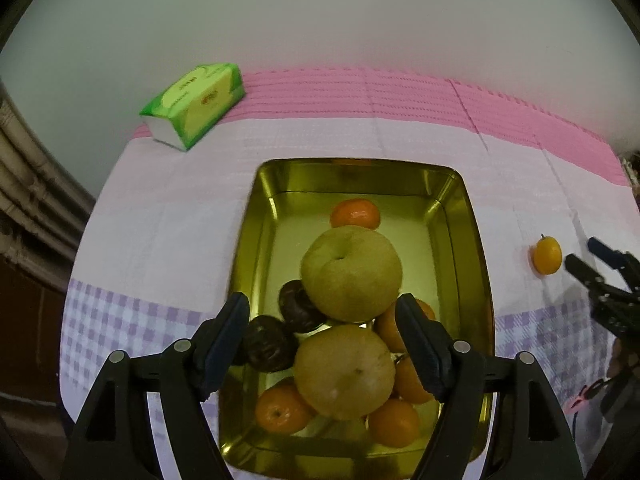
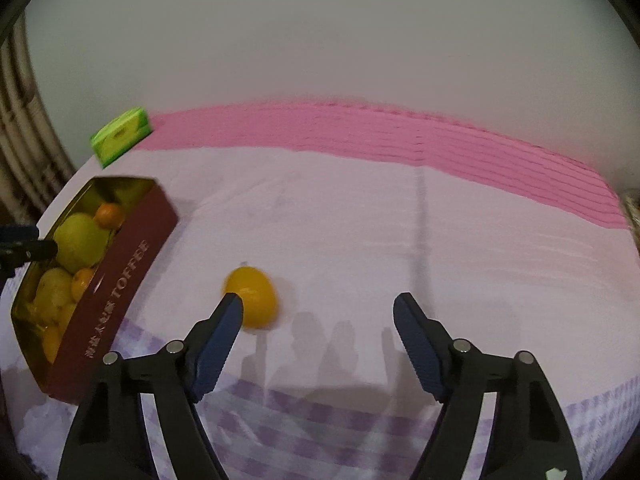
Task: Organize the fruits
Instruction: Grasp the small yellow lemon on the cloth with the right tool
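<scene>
Gold rectangular tin [image 1: 478, 240] holding fruit, left; loose small orange citrus [image 2: 252, 302] on bare checked tabletop [image 2: 400, 240] right of it. Left tongs [image 1: 322, 312] and right tongs [image 2: 318, 312]: both apart, holding nothing.

Lone orange [image 2: 251, 297] motion-blurred, partly behind the right tongs [image 2: 318, 314] — tin [image 1: 362, 456] cut by the bottom edge.

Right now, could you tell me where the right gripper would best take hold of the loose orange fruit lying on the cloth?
Grip the orange fruit across its rounded middle, coming down from above. It lies alone on the tablecloth, clear of the toffee tin, just ahead of the open right gripper, nearer its left finger.
</scene>
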`<act>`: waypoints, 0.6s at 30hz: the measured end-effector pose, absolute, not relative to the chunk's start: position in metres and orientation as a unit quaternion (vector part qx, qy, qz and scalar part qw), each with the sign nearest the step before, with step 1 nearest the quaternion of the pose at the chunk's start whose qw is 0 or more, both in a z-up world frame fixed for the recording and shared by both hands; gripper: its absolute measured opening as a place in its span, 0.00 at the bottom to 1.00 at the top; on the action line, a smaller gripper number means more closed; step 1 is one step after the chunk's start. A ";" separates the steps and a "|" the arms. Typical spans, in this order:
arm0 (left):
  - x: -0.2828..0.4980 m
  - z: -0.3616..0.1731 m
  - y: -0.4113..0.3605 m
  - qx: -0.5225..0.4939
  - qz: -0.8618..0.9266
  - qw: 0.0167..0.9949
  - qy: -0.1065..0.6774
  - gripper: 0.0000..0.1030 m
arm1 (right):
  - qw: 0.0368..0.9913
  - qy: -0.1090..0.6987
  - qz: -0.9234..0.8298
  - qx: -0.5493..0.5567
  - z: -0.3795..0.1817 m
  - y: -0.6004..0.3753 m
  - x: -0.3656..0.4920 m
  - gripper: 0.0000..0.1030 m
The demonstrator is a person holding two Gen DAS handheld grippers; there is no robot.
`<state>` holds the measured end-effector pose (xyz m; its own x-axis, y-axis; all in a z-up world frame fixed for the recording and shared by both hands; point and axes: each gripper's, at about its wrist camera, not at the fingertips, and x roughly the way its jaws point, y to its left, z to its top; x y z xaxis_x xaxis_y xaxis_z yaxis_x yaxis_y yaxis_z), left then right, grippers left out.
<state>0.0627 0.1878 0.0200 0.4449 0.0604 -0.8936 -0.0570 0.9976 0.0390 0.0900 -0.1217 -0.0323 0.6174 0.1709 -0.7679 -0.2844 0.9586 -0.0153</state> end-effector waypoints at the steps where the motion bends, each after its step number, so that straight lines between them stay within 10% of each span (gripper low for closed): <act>1: 0.061 0.022 0.190 0.002 0.037 0.851 0.524 0.74 | 0.894 0.422 0.133 -0.070 -0.035 -0.117 0.091 0.66; 18: 0.043 0.027 0.224 -0.011 0.077 0.856 0.512 0.76 | 0.871 0.462 0.147 -0.080 -0.065 -0.086 0.107 0.46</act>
